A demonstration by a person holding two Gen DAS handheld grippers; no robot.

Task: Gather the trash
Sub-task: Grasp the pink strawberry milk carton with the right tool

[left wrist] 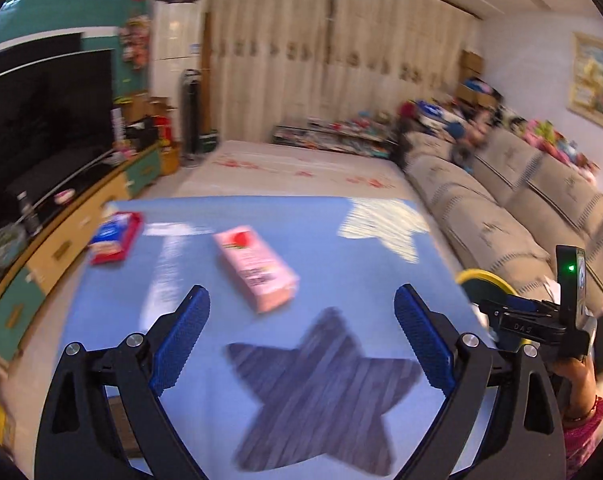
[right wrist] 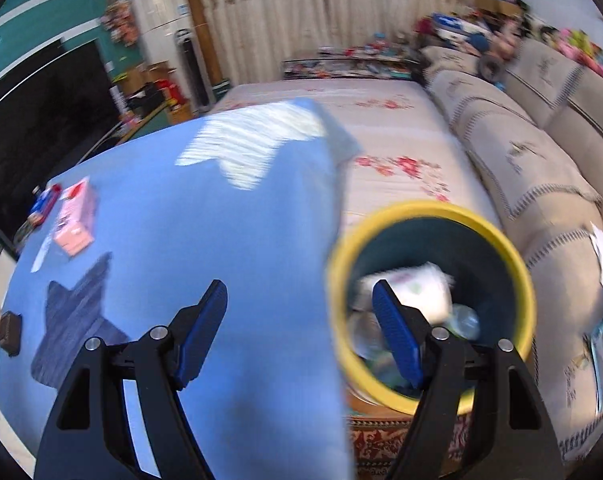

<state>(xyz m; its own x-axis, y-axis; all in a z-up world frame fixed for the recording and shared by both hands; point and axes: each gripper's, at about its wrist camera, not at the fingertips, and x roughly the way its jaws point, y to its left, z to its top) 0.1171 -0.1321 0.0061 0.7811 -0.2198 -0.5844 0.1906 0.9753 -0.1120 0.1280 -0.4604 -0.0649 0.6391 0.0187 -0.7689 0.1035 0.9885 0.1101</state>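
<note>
The left tool (left wrist: 301, 332) stands wide apart and empty, as does the right tool (right wrist: 299, 330). A pink rectangular paper carton (left wrist: 255, 270) lies flat on the blue cloth-covered surface (left wrist: 341, 264) at 11 o'clock from the left tool (the nearer one), long axis running 11 to 5.

Your left tongs (left wrist: 301, 324) stand spread wide, blue pads apart with nothing between them, tilted downward. Your right tongs (right wrist: 299, 320) are parted too and grip nothing, angled steeply down. In the left view your right hand (left wrist: 577, 380) seems to clasp its handle, though blur obscures it.
</note>
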